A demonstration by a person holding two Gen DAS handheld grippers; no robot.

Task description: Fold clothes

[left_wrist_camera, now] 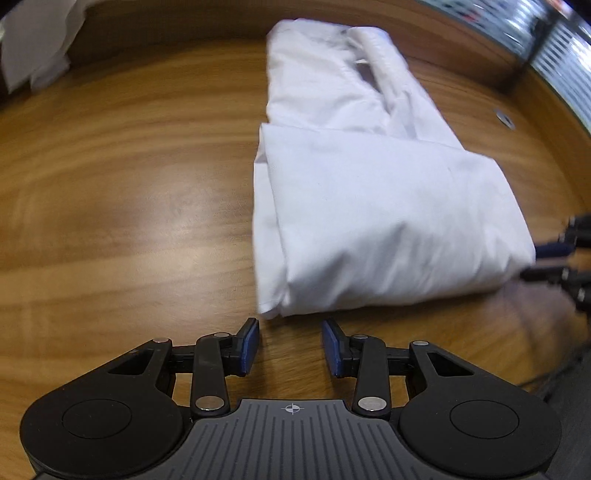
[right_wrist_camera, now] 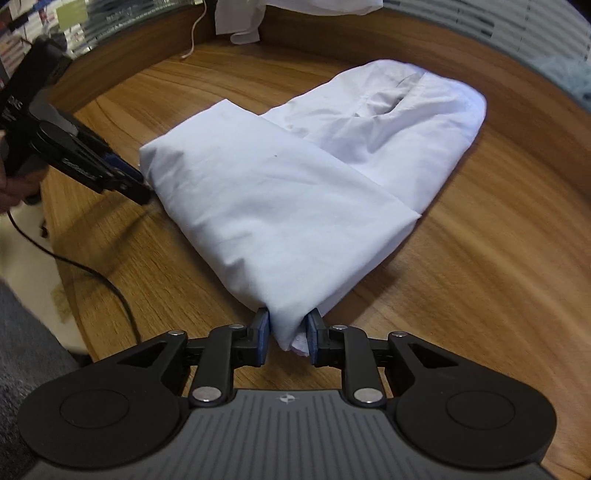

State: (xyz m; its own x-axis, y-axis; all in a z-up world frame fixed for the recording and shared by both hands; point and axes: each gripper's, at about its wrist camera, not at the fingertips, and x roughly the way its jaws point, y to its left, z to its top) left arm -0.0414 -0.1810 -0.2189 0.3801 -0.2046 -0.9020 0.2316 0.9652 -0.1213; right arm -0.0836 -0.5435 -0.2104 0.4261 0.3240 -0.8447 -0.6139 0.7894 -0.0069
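A white shirt [left_wrist_camera: 369, 206] lies folded on the wooden table [left_wrist_camera: 110, 192], its collar end farthest from me. My left gripper [left_wrist_camera: 290, 345] is open with nothing between its blue pads [left_wrist_camera: 249, 345]; the shirt's near corner lies just ahead of them. In the right wrist view my right gripper [right_wrist_camera: 288, 339] is shut on the near corner of the shirt [right_wrist_camera: 280, 206], with a thick fold of cloth pinched between the pads. The left gripper [right_wrist_camera: 142, 186] shows there at the shirt's left corner, held by a hand. The right gripper [left_wrist_camera: 543, 262] shows at the left view's right edge.
More white cloth [right_wrist_camera: 255, 18] is piled at the table's back, also seen in the left wrist view as white cloth [left_wrist_camera: 33, 48]. A black cable [right_wrist_camera: 110, 288] trails over the rounded table edge. A thin white cord [right_wrist_camera: 194, 33] and a metal grommet [left_wrist_camera: 505, 119] lie farther back.
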